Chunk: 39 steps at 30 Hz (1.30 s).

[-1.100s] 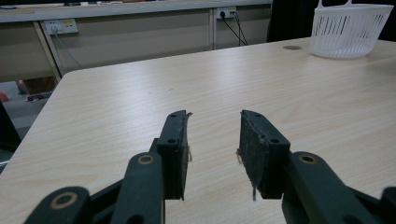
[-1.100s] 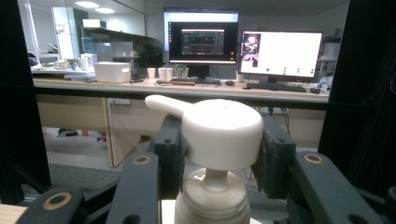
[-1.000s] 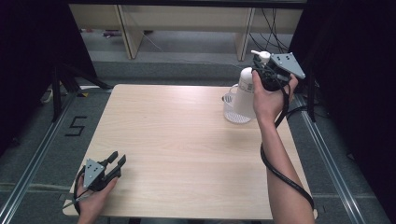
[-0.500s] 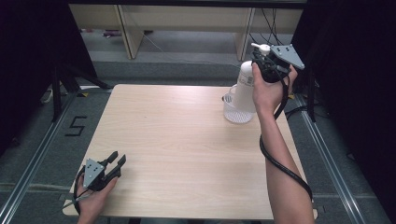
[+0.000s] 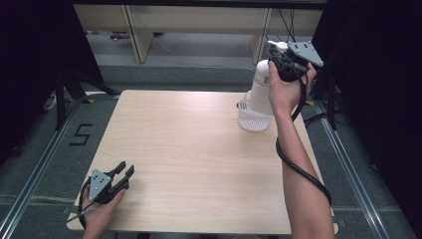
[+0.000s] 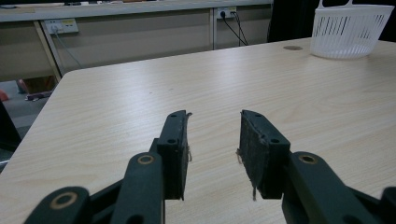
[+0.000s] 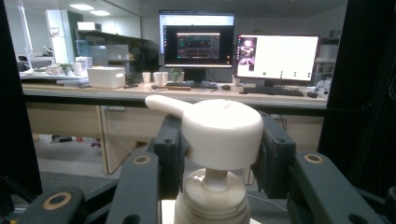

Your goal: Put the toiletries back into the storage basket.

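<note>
- Right tool (image 5: pixel 282 56) up at about 1 o'clock in the high view, clamped on the rounded pump head of a tall white plastic pump bottle (image 5: pixel 261 89).
- In the right gripper view, pump head (image 7: pixel 219 133) squeezed between both black jaws, nozzle pointing toward 10 o'clock, bottle neck hanging straight below.
- Bottle upright, lifted, lower end down inside or just above a small white perforated plastic basket (image 5: pixel 255 118); cannot tell whether the base touches the basket floor.
- Basket standing on the pale wood-grain surface (image 5: pixel 199 159) near its far right corner, about 1 o'clock from the middle of the top.
- Right hand wrapped round the tool body beside the bottle's shoulder, black cable (image 5: pixel 298 164) trailing down along the forearm.
- Left tool (image 5: pixel 122 174) low at 7 o'clock, near the front left corner of the surface, gripped by the left hand (image 5: pixel 99 211).
- In the left gripper view, jaws apart with bare wood between the worn pads (image 6: pixel 250 149), holding nothing; basket (image 6: pixel 350 30) far off at 1 o'clock.
- Well apart from each other, the two tools at opposite corners of the surface.
</note>
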Each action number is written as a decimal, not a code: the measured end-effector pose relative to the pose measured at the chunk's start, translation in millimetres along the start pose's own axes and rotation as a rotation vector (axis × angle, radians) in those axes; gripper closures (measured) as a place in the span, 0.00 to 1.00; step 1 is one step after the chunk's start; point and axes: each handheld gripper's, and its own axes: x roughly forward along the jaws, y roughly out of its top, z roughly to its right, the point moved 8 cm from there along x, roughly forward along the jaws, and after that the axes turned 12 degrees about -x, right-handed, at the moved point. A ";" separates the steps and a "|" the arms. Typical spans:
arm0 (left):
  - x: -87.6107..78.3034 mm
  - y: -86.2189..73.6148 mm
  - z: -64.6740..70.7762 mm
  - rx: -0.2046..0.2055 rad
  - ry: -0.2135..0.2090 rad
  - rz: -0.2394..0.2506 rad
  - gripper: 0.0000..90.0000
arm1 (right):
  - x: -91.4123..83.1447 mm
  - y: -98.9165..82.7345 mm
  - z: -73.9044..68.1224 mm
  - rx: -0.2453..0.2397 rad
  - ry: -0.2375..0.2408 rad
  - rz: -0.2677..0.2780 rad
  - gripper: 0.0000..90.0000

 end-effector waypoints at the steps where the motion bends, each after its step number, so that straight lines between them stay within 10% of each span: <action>1: 0.3 0.1 -0.1 -0.001 0.001 0.003 0.68 | 0.6 -0.2 0.6 -0.003 0.001 -0.003 0.66; 39: 0.7 -0.1 0.5 0.007 0.005 0.000 0.68 | 30.9 -12.6 3.6 -0.009 -0.015 -0.032 0.66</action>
